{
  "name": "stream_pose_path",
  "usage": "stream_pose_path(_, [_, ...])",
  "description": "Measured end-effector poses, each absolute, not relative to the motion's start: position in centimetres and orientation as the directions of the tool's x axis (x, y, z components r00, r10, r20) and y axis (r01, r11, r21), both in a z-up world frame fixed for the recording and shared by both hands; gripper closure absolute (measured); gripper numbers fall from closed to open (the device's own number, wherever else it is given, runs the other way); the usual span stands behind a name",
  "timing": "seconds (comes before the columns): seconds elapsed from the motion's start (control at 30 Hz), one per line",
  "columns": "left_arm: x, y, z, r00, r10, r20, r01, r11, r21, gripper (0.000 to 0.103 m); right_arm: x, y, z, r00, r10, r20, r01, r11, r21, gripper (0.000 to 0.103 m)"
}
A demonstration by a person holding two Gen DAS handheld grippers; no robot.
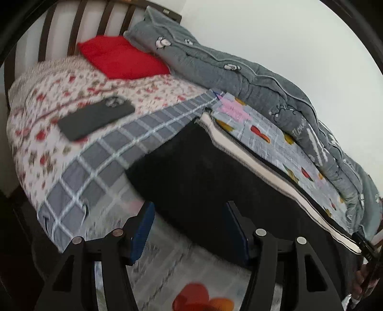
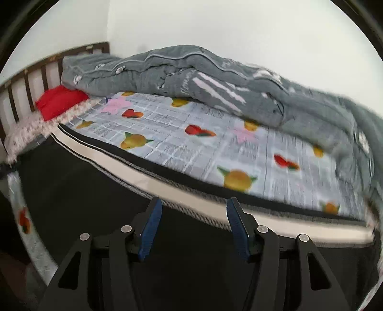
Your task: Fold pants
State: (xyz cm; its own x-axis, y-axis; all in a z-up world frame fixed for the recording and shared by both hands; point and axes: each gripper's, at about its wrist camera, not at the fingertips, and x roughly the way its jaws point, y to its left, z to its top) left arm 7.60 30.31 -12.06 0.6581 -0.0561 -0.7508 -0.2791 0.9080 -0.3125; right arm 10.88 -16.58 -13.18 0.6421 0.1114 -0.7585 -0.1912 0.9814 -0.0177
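Observation:
Black pants (image 1: 203, 172) with a white side stripe (image 1: 251, 160) lie flat on the bed. My left gripper (image 1: 189, 210) is open above the near edge of the pants, its jaws wide apart and empty. In the right wrist view the pants (image 2: 95, 186) fill the lower half, with the white stripe (image 2: 186, 189) along their far edge. My right gripper (image 2: 194, 205) is open and empty, its tips just short of the stripe. The right gripper's tip shows at the far right of the left wrist view, too small to judge.
A black phone (image 1: 95, 117) lies on the floral sheet (image 1: 47, 134). A red pillow (image 1: 122, 59) sits by the slatted headboard (image 1: 79, 21). A rolled grey quilt (image 2: 215, 83) lies along the wall. A fruit-print sheet (image 2: 203, 143) lies beyond the pants.

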Motion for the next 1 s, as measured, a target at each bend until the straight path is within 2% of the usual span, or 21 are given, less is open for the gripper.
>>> stream_pose_path(0.1, [6.8,30.8,-13.6,0.643,-0.092,-0.761,-0.278,0.897,-0.343,0.045,9.1,-17.7,-13.8,0.6,0.153,-0.785,-0.174,0.983,0.058,0.047])
stream_pose_path(0.3, [7.4,32.1,-15.8,0.67,-0.177,-0.721,-0.28,0.84,-0.466,0.047,5.8,-19.4,-14.9,0.586,0.114,-0.802,-0.103,0.993,0.065,0.048])
stream_pose_path(0.57, [10.3,34.2,-16.4,0.722,-0.203,-0.661,-0.297,0.772,-0.562,0.049,2.7,-21.3,-16.8,0.538,0.081,-0.839,-0.024,0.996,0.08,0.048])
stream_pose_path(0.67, [11.1,34.6,-16.4,0.729,-0.187,-0.659,-0.322,0.755,-0.571,0.056,2.4,-21.9,-17.1,0.528,0.07,-0.846,-0.002,0.997,0.081,0.048])
stream_pose_path(0.73, [11.5,34.5,-16.3,0.725,-0.16,-0.669,-0.346,0.756,-0.555,0.068,2.3,-22.2,-17.1,0.528,0.056,-0.847,0.016,0.997,0.076,0.048])
stream_pose_path(0.8, [11.9,34.3,-15.9,0.723,-0.142,-0.676,-0.346,0.773,-0.532,0.071,2.2,-22.7,-17.0,0.532,0.04,-0.846,0.035,0.997,0.069,0.048])
stream_pose_path(0.9, [12.0,33.6,-14.7,0.73,-0.085,-0.678,-0.351,0.805,-0.478,0.087,2.0,-23.5,-16.7,0.54,0.023,-0.841,0.049,0.997,0.059,0.048])
stream_pose_path(1.0, [11.8,32.5,-12.8,0.753,-0.064,-0.655,-0.316,0.838,-0.444,0.09,1.6,-24.2,-16.4,0.551,-0.001,-0.835,0.06,0.997,0.039,0.048])
